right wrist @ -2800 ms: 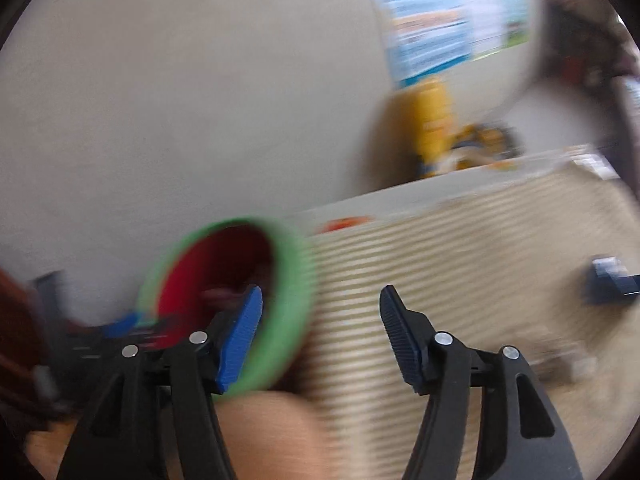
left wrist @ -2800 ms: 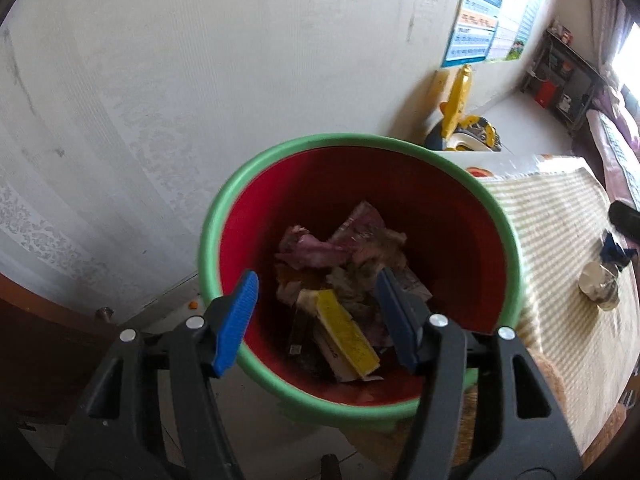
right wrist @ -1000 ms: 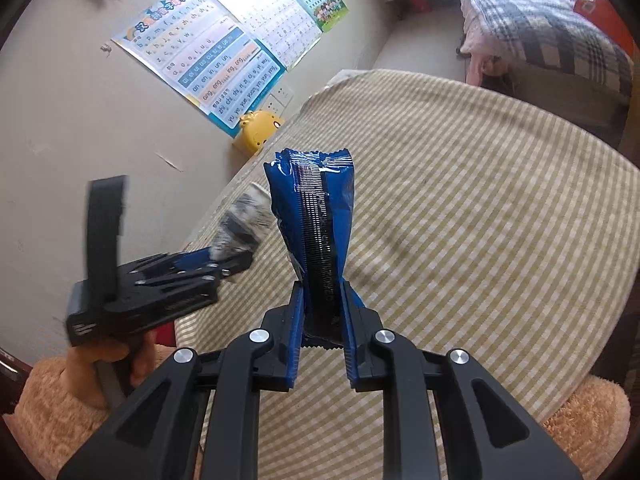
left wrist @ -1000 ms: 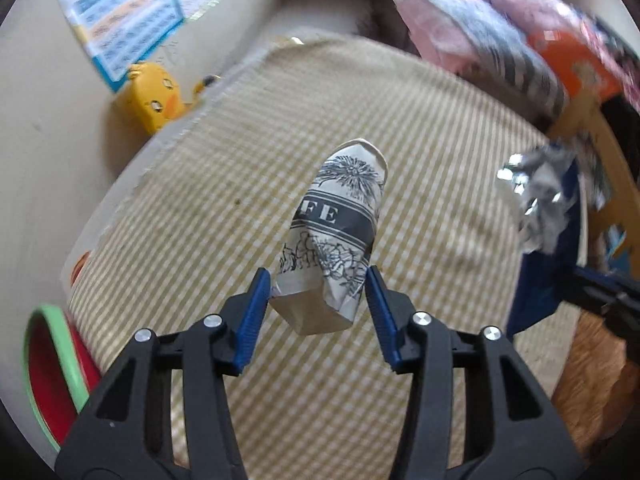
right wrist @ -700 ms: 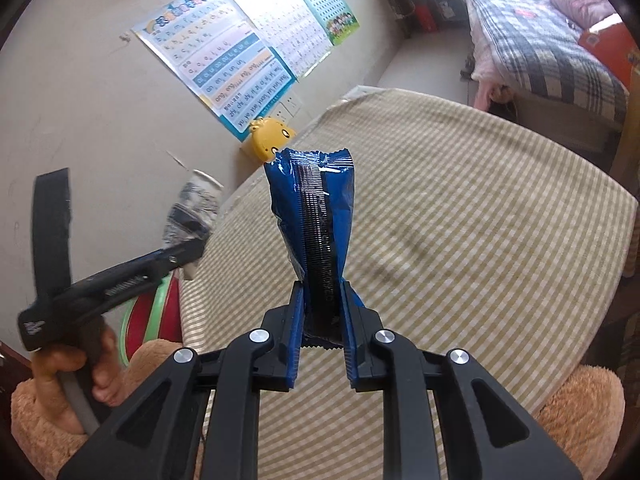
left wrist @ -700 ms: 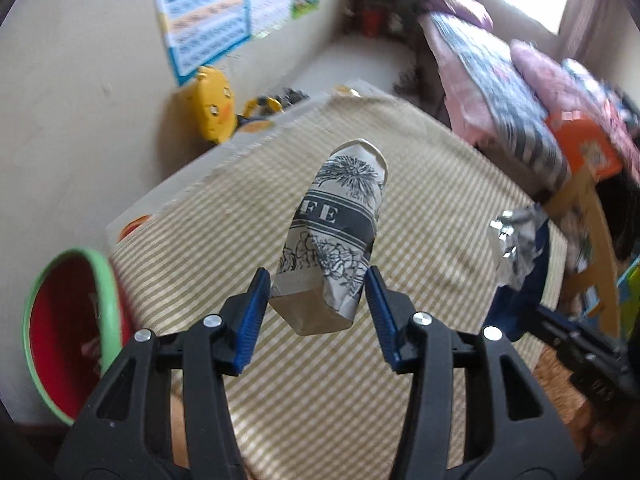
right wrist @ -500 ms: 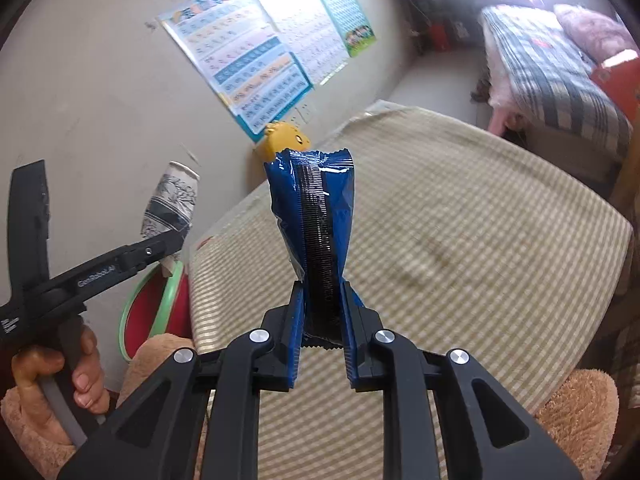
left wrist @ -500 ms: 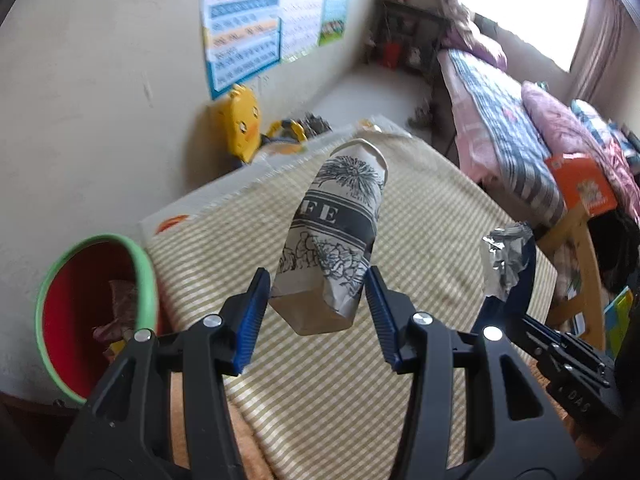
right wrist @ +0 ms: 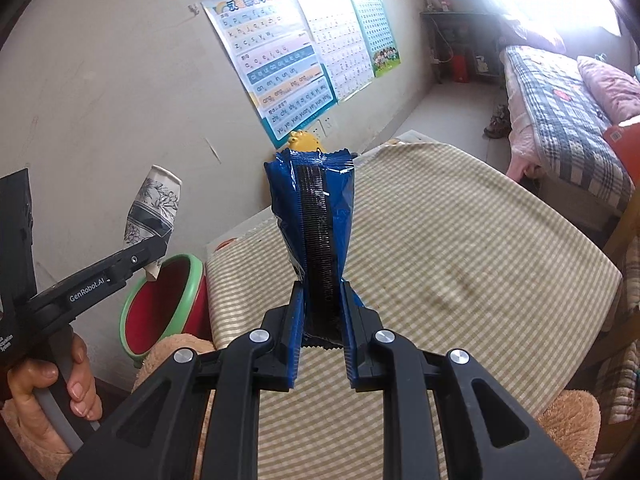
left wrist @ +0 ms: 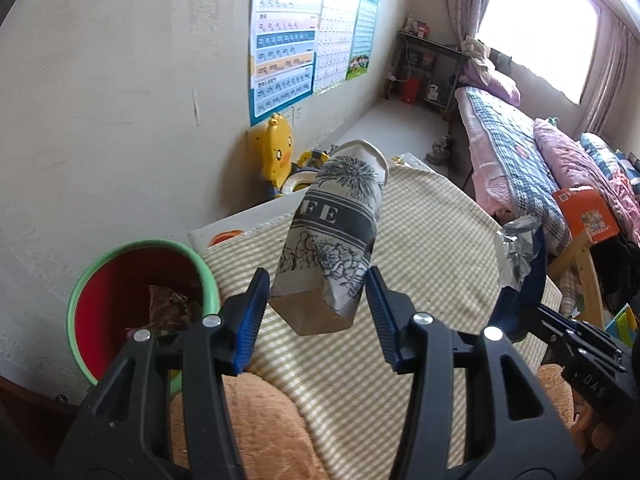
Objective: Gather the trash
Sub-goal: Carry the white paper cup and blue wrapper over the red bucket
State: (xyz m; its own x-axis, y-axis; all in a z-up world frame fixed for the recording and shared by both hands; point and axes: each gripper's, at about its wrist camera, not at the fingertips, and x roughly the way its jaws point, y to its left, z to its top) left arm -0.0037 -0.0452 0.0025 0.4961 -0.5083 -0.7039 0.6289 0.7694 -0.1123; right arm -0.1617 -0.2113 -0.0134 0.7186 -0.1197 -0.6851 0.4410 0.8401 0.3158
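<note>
My left gripper (left wrist: 316,308) is shut on a crushed paper cup (left wrist: 334,224) printed with grey flowers and letters, held in the air above the checked tablecloth (left wrist: 432,240). The same cup (right wrist: 154,206) shows at the left of the right wrist view, above the bin (right wrist: 164,304). My right gripper (right wrist: 322,336) is shut on a blue snack wrapper (right wrist: 314,224) that stands up between its pads; its silver inside (left wrist: 516,248) shows at the right of the left wrist view. The red bin with a green rim (left wrist: 140,304) holds crumpled trash, low at the left beside the table.
A wall with learning posters (right wrist: 280,60) rises behind the bin. A yellow duck toy (left wrist: 276,156) stands at the table's far edge. A bed with checked and pink bedding (left wrist: 520,168) lies to the right. A hand (right wrist: 56,392) holds the left gripper's handle.
Both grippers have risen and swung left with their loads, away from the table top. The bin has come further into both views, and the cup now hangs closer to it.
</note>
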